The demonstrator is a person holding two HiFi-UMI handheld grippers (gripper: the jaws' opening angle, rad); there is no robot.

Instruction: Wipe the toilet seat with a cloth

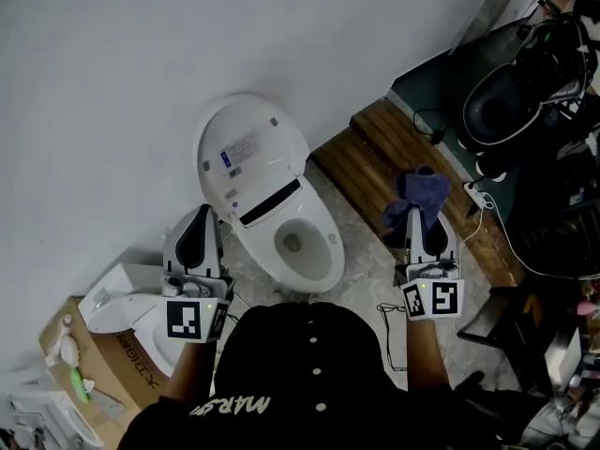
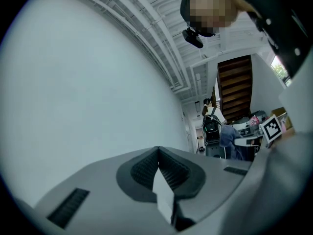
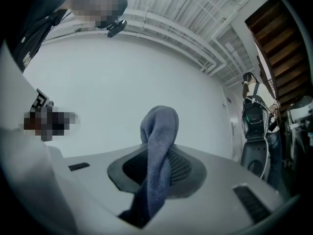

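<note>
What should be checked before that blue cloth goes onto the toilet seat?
1. Cloth gripped: the right gripper has its jaws closed on the blue cloth. Ok.
2. Lid raised out of the way. Ok.
3. Seat bare, nothing lying on it. Ok.
4. Cloth above the seat: it is held off to the toilet's right, near the wooden platform. Not ok.
5. Left gripper out of the way: its jaws are shut and empty, beside the toilet's left side. Ok.
6. Cloth damp or dry. Cannot tell.
</note>
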